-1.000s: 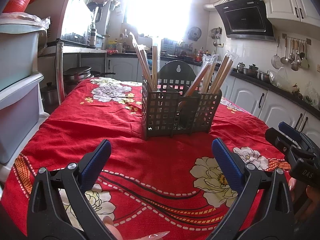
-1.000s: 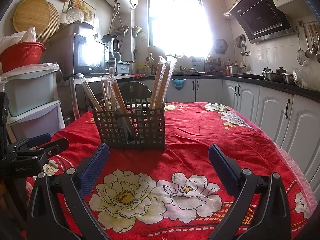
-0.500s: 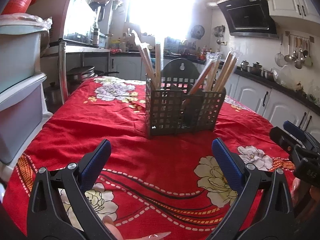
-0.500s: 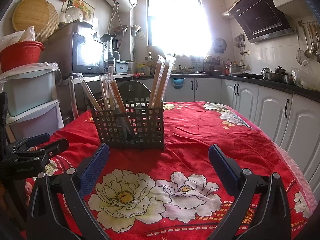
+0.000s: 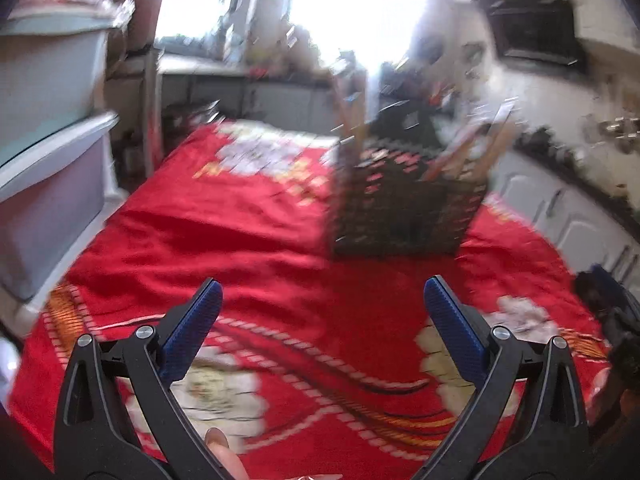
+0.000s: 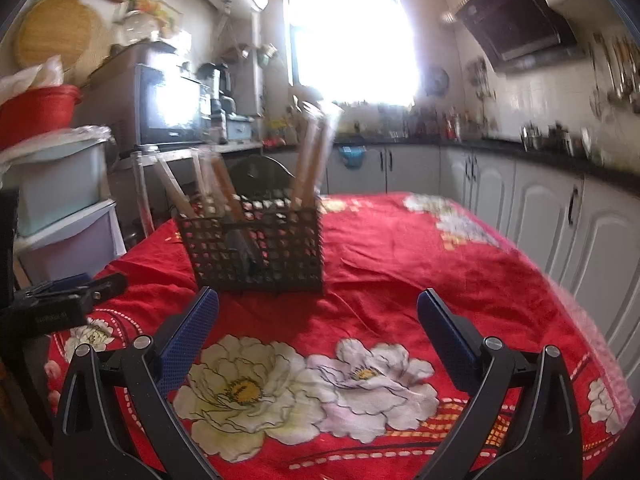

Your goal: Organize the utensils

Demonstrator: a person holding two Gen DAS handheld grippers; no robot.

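A dark grid utensil basket point(image 5: 404, 208) stands upright on the red flowered tablecloth point(image 5: 224, 224), holding several wrapped chopstick bundles point(image 6: 314, 160) that lean out of its top. It also shows in the right wrist view point(image 6: 256, 248). My left gripper point(image 5: 322, 312) is open and empty, a short way in front of the basket; its view is blurred. My right gripper point(image 6: 318, 312) is open and empty, in front of the basket's right side. The left gripper's side shows at the left edge of the right wrist view point(image 6: 60, 300).
Stacked plastic drawers point(image 6: 60, 208) stand left of the table. White kitchen cabinets point(image 6: 560, 232) run along the right wall under a dark counter. A microwave point(image 6: 164, 104) sits behind the drawers. The tablecloth point(image 6: 400, 264) covers the whole table.
The left view has swung left and gone blurred, so the basket now sits further right in it. The right view has shifted slightly. Both grippers stay open and empty.
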